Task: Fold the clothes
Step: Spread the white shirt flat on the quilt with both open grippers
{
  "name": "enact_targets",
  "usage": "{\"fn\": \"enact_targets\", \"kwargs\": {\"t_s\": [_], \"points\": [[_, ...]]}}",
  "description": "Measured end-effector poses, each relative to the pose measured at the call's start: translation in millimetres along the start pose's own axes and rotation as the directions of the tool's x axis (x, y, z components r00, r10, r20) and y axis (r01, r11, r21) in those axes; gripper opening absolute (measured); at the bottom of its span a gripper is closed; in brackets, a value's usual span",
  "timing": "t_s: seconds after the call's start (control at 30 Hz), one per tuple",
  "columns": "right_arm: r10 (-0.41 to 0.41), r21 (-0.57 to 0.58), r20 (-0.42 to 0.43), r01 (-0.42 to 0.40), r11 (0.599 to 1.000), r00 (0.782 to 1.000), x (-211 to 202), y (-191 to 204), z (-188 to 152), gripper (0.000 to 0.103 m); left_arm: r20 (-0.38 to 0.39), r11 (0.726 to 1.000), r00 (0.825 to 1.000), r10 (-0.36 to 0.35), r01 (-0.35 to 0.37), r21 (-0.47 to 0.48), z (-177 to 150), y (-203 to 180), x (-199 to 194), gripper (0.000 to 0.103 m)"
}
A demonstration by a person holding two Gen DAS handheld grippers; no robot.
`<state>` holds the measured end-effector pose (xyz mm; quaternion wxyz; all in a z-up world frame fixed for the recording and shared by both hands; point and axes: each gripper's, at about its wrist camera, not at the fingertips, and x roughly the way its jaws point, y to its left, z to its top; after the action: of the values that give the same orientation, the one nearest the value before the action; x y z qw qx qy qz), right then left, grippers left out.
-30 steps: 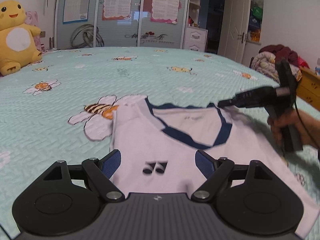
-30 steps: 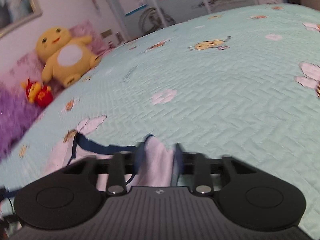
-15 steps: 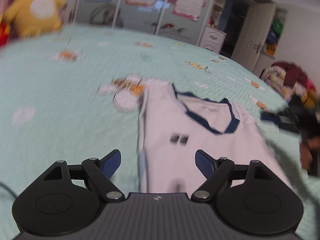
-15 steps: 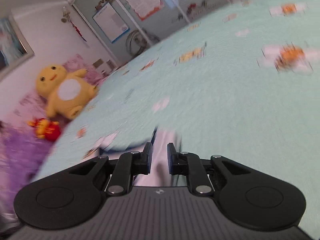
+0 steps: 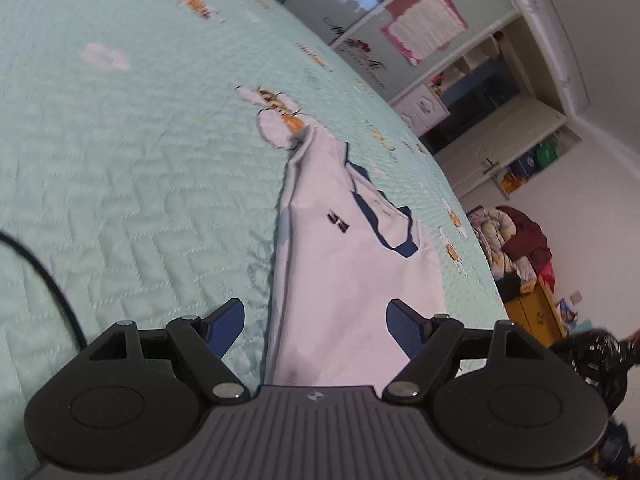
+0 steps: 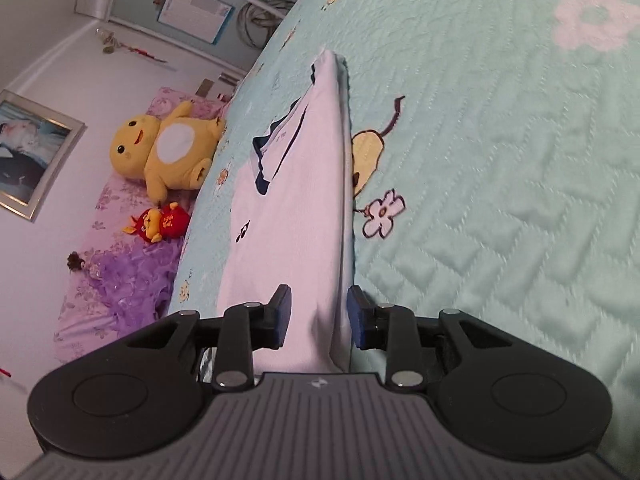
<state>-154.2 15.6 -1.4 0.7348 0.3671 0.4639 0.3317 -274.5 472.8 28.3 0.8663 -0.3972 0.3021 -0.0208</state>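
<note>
We look along both handheld grippers at a white shirt (image 5: 352, 264) with navy collar trim, lying flat on a mint-green quilted bedspread (image 5: 120, 168) printed with bees and flowers. Its sides are folded in, so it forms a long narrow strip. In our left wrist view, the left gripper (image 5: 316, 322) hangs just over the near end of the shirt, its blue-padded fingers (image 5: 226, 326) spread wide: one pad sits over bare bedspread beside the shirt's edge, the other over the white cloth, and neither pinches anything. A black cable (image 5: 44, 276) crosses the bedspread at the left edge.

In our right wrist view, the right gripper (image 6: 318, 318) straddles the shirt's folded edge, with its jaws opening; the fold of cloth (image 6: 316, 240) lies between the pads, and a gap shows on either side (so nothing is clamped). The strip runs away from the gripper toward the far end of the bed.

Beyond the bed's edge we see a yellow plush toy (image 6: 164, 148) and a small red one (image 6: 162, 222) on purple bedding (image 6: 128, 276). A heap of clothes (image 5: 516, 244) sits by the far wall in the left view.
</note>
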Motion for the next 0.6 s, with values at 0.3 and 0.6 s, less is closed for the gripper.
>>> {"fn": "enact_targets", "kwargs": {"t_s": [0.3,0.6], "points": [[0.023,0.060,-0.017,-0.022,0.998,1.000,0.2,2.1,0.5,0.033,-0.019,0.997,1.000,-0.019,0.018,-0.082,1.4,2.5,7.7,0.081],[0.042,0.054,-0.025,-0.041,0.998,0.999,3.4,6.2,-2.0,0.033,-0.058,1.000,0.998,-0.007,0.008,0.019,-5.6,-19.5,10.1,0.081]]}}
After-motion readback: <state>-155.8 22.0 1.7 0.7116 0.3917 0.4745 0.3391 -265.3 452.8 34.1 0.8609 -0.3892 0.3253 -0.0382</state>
